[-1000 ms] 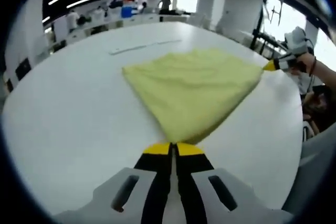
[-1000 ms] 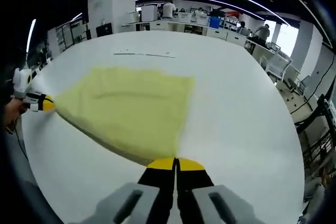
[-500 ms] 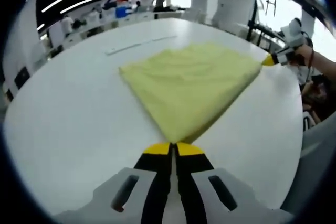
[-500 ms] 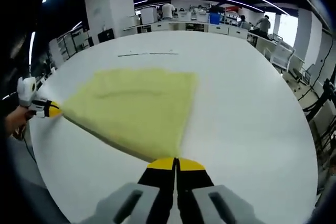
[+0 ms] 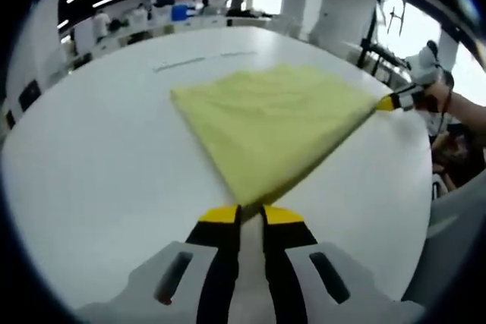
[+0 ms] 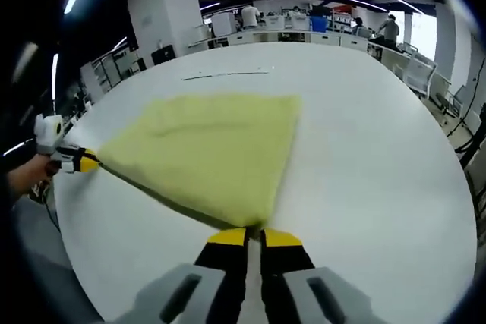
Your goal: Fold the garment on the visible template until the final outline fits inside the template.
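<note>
A yellow cloth [image 5: 273, 123] lies flat on the round white table [image 5: 99, 165], folded to a rough square with one corner towards each gripper. My left gripper [image 5: 251, 214] is at the near corner with its jaws a little apart, the corner lying at the tips. In the right gripper view the same cloth [image 6: 209, 146] reaches my right gripper [image 6: 254, 237], whose jaws stand slightly parted at that corner. The right gripper [image 5: 382, 104] touches the cloth's far right corner, and the left gripper [image 6: 89, 163] touches its far left corner.
Thin dark line marks [image 5: 178, 62] run on the table beyond the cloth, the same line marks [image 6: 228, 75] showing in the right gripper view. A hand [image 5: 448, 100] holds the right gripper off the table's edge. Desks and people stand far behind.
Both pairs of jaws have parted slightly, the left more than the right. The cloth stays flat on the table. Both cameras shifted a little.
</note>
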Action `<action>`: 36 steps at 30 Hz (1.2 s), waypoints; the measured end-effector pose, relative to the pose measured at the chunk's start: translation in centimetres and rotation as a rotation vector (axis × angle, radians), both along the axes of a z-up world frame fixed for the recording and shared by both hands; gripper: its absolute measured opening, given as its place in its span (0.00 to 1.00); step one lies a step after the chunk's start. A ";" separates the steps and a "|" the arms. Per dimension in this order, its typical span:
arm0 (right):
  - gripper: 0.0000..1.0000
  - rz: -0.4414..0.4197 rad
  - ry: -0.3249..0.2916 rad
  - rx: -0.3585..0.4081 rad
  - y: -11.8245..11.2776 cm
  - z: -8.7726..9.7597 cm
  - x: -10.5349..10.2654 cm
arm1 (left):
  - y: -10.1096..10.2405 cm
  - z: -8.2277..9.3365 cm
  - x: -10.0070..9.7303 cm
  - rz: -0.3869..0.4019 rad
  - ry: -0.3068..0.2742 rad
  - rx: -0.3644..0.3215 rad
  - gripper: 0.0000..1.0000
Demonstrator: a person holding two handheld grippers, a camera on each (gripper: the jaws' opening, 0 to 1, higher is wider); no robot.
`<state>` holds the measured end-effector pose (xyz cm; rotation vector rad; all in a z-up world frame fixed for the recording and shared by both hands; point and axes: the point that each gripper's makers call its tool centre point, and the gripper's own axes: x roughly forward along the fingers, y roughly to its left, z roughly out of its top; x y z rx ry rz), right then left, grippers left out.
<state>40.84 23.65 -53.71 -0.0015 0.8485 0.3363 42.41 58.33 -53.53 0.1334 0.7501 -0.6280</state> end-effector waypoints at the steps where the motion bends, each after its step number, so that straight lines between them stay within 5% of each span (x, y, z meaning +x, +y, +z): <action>1: 0.00 0.013 -0.004 -0.011 -0.1 0.0 0.0 | 0.1 0.0 0.1 0.002 -0.006 0.004 0.00; 10: 0.00 0.034 -0.046 -0.107 -1.5 0.6 0.3 | 1.6 0.4 0.3 0.042 -0.024 0.030 0.00; 18: 0.00 0.006 -0.024 -0.069 -1.2 0.2 0.0 | 0.7 0.2 0.0 0.031 -0.004 0.003 0.00; 22: 0.00 0.000 -0.017 -0.060 -1.2 0.1 0.1 | 0.3 0.0 0.2 0.014 -0.018 0.016 0.10; 28: 0.00 -0.005 -0.015 -0.055 -1.2 0.1 0.1 | -0.3 0.3 0.8 -0.010 -0.047 0.012 0.00; 36: 0.00 -0.031 -0.003 -0.034 -1.4 0.1 -0.1 | 0.0 0.3 0.5 -0.012 -0.046 0.031 0.00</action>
